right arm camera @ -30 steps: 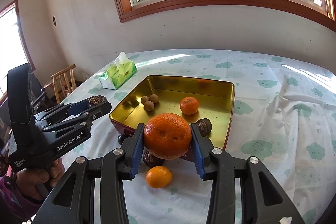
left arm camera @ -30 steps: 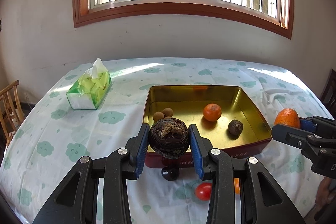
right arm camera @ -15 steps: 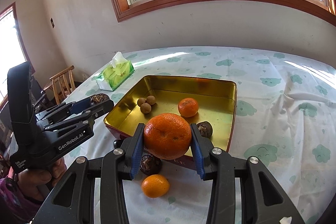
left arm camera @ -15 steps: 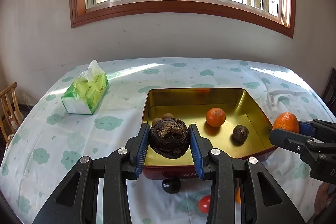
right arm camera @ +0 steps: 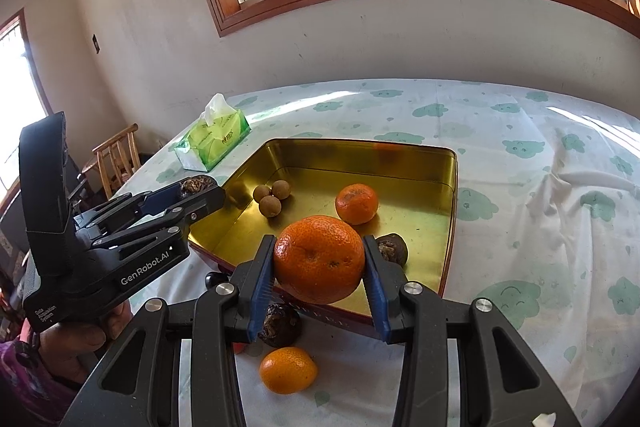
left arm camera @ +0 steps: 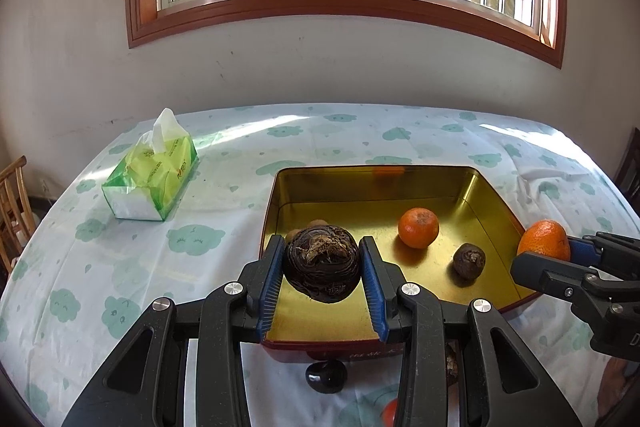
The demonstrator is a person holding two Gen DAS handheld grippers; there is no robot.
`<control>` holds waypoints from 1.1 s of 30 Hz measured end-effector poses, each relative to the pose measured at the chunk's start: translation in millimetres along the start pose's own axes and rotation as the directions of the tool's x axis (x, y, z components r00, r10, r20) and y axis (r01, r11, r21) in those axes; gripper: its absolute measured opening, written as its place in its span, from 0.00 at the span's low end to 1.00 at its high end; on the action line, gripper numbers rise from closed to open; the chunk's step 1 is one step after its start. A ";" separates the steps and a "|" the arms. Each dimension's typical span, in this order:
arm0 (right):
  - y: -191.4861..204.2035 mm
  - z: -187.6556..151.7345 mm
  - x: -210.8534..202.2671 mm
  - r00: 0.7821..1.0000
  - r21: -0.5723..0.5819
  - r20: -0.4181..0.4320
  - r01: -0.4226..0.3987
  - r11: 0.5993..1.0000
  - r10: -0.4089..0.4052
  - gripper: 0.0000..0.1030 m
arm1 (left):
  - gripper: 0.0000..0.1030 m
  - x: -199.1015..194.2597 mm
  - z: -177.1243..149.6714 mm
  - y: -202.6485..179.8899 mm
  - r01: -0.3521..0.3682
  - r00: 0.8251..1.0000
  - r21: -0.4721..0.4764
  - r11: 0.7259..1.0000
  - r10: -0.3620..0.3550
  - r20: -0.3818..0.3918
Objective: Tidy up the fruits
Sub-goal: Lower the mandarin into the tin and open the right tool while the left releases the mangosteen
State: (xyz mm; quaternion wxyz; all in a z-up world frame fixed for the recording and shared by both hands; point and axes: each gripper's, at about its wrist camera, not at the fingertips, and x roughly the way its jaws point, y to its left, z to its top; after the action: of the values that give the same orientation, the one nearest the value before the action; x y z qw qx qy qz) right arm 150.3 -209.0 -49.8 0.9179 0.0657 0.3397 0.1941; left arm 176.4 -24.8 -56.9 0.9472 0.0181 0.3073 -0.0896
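Observation:
My left gripper [left arm camera: 322, 281] is shut on a dark brown wrinkled fruit [left arm camera: 322, 269] and holds it above the near left part of the gold tin tray [left arm camera: 496, 195]. My right gripper [right arm camera: 319, 269] is shut on a large orange [right arm camera: 319, 259] above the tray's near edge [right arm camera: 450, 227]. In the tray lie a small orange [left arm camera: 418, 233], a small dark fruit [left arm camera: 469, 261] and three small brown round fruits [right arm camera: 271, 198]. On the cloth in front of the tray lie a small orange fruit [right arm camera: 288, 370], a dark wrinkled fruit [right arm camera: 280, 325], a black round fruit [left arm camera: 326, 375] and a red one [left arm camera: 389, 411].
A green tissue pack [left arm camera: 152, 183] stands on the table at the left behind the tray. The table has a white cloth with green clouds [left arm camera: 120, 267]. A wooden chair [right arm camera: 116, 159] stands beside the table's left edge. A wall with a window is behind.
Both grippers have moved forward over the tray with their fruits still held. The loose fruits on the cloth have slid lower in both views.

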 end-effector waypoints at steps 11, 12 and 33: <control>0.1 3.5 9.0 1.000 0.002 -0.003 -0.005 1.000 0.005 0.37 | 0.37 11.8 4.5 -1.7 0.003 1.000 0.010 1.000 -0.003 0.001; 0.4 4.2 11.3 1.000 0.002 -0.004 -0.005 1.000 0.005 0.37 | 0.37 12.7 4.8 -1.6 0.004 1.000 0.009 1.000 -0.004 0.002; -1.5 6.5 25.9 1.000 0.006 -0.014 -0.010 1.000 0.010 0.37 | 0.37 29.7 10.9 -0.4 0.006 1.000 0.011 1.000 -0.006 -0.009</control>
State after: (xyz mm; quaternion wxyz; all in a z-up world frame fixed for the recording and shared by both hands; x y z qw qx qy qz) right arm 173.0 -199.9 -60.7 0.9144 0.0686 0.3463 0.1981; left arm 206.2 -30.9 -65.5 0.9454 0.0228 0.3112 -0.0942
